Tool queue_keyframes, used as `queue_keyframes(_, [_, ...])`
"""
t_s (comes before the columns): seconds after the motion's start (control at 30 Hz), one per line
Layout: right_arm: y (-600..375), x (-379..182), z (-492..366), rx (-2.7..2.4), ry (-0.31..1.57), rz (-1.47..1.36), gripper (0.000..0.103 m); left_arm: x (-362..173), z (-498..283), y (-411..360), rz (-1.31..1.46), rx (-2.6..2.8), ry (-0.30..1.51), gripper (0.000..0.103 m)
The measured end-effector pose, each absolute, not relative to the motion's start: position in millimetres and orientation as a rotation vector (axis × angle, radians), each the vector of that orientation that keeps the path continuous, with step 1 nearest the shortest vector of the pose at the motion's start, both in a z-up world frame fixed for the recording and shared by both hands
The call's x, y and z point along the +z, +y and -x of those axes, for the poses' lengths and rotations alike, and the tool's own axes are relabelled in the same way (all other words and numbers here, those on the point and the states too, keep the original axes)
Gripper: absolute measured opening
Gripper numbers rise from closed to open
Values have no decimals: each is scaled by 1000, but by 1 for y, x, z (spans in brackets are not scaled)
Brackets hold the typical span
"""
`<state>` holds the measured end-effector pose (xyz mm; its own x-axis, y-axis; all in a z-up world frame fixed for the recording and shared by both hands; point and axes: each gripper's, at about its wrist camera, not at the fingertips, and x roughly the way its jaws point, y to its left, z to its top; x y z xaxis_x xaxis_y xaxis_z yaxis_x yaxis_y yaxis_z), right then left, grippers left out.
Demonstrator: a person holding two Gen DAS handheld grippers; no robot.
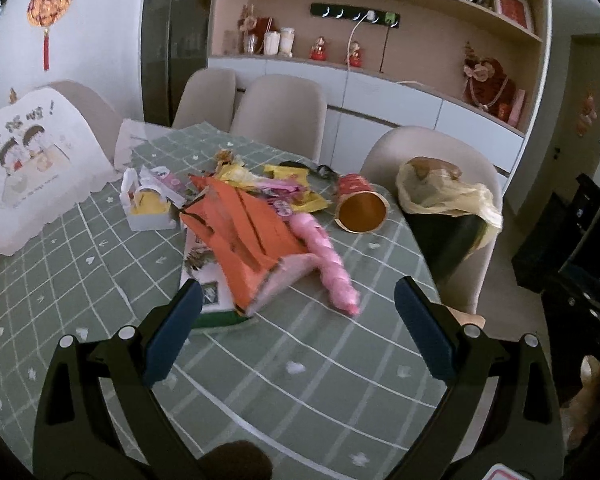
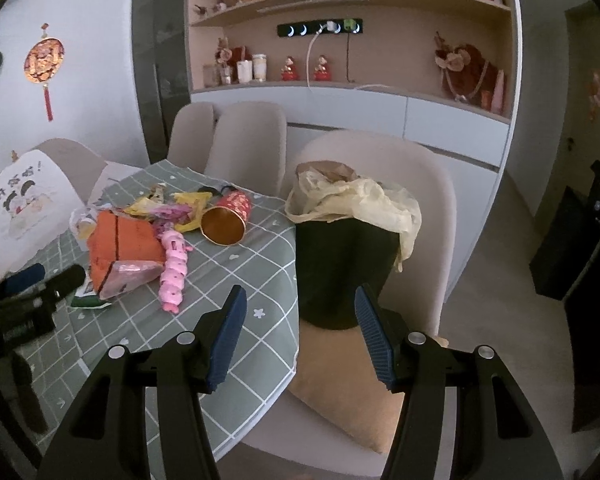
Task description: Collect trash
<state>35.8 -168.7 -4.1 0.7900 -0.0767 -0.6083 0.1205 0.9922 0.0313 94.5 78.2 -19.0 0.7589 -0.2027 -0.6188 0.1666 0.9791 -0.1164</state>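
Checked green surface (image 1: 100,248) holds trash; the bin (image 2: 340,264) sits close for dropping. Left gripper (image 1: 300,320) and right gripper (image 2: 300,340) are both apart, empty.

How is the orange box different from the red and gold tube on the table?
The orange box is flat-sided, crushed and torn open; the red and gold tube is round and keeps its shape. The box rests on other wrappers; the tube lies on the tablecloth, open end toward the cameras. Both lie tipped over.

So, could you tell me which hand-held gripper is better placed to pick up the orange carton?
Left. The left hand-held gripper is open, facing the orange carton; the right one faces the bin.
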Motion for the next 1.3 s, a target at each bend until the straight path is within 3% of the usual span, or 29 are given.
queue_keyframes(0.27, [-160,-16,-64,-79,695,-47,54,-24,-154,115,163,-185,743,94])
queue_keyframes(0.53, [-145,-27,-163,155,709,-26,54,-25,-168,122,176,-93,753,93])
queue_keyframes(0.7, [-133,-34,-240,244,725,-84,54,-25,-169,126,233,22,762,89])
queue_keyframes(0.87, [-119,-63,-296,282,822,-125,54,-37,-169,126,224,96,809,79])
queue_keyframes(1.3, [-127,-84,-314,311,827,-95,54,-39,-172,133,287,127,836,78])
